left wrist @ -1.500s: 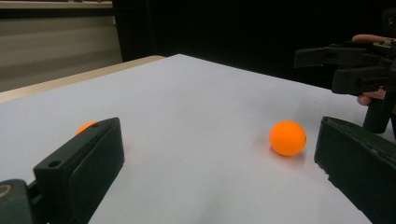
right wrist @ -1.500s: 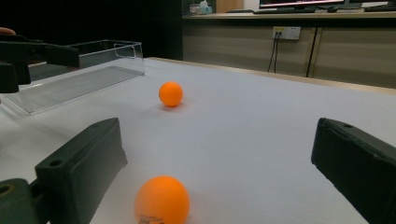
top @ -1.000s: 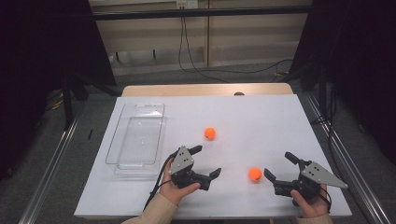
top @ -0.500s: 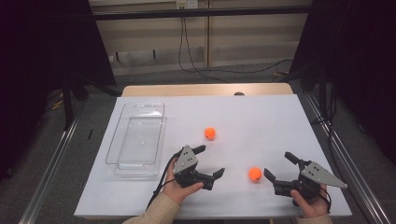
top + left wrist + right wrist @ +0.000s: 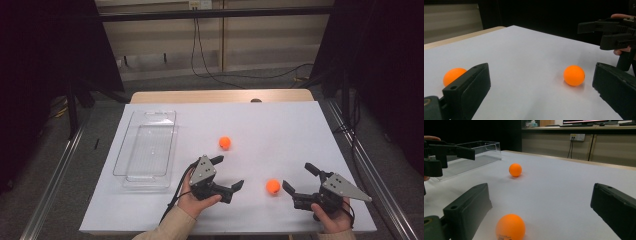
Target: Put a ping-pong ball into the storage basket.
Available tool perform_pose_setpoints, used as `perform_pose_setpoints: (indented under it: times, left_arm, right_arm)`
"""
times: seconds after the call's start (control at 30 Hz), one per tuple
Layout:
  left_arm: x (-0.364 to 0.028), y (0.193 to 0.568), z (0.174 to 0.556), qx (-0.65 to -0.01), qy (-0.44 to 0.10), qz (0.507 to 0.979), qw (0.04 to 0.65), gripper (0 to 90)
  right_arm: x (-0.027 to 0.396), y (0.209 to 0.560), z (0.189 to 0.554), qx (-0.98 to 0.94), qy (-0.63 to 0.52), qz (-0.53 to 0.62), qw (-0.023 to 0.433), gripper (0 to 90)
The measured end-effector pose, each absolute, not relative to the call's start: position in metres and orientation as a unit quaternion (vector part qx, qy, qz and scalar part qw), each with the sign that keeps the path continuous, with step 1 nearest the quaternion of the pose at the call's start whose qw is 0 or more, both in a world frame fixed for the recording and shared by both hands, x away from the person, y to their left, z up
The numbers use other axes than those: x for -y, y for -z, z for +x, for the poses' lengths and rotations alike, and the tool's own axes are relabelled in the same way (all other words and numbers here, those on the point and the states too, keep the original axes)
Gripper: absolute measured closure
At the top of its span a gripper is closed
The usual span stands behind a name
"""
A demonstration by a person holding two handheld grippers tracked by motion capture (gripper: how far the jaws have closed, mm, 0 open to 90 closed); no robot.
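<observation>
Orange, right at your feet: the near ball (image 5: 273, 186) sits on the white table (image 5: 280, 130) between your two grippers, just ahead of the right gripper (image 5: 299, 181), whose jaws stand wide apart with nothing in them. In the right gripper view that ball (image 5: 510, 227) lies low between the jaws, and there's small dark print along its underside, too fine to read. Your left gripper (image 5: 229, 173) is spread open too, empty, pointing across toward the ball; in the left gripper view the ball (image 5: 574, 75) lies nearer the right-hand jaw. Compared with a second ago, your left hand (image 5: 196, 199) has slid rightward and a touch forward, closing on that ball, while the right hand (image 5: 331, 220) hasn't budged and neither ball has rolled. Farther out, the second orange ball (image 5: 225, 143) rests alone mid-table. Beyond and to the left, the clear plastic tray (image 5: 131, 150) lies flat by the table's left edge.
</observation>
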State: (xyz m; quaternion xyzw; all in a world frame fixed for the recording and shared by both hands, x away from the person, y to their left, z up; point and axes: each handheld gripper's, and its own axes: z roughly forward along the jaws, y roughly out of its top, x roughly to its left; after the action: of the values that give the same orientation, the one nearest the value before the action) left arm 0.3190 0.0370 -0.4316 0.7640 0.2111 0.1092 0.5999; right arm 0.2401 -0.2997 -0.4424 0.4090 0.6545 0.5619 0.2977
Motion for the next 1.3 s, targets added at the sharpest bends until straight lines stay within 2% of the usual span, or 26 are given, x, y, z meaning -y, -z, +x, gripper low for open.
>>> perform_pose_setpoints:
  times: [1.3]
  left_arm:
    - [-0.017, 0.436, 0.322, -0.21, -0.086, 0.782, 0.581, 2.0]
  right_arm:
    - [0.3, 0.442, 0.24, -0.655, -0.561, 0.41, 0.297, 2.0]
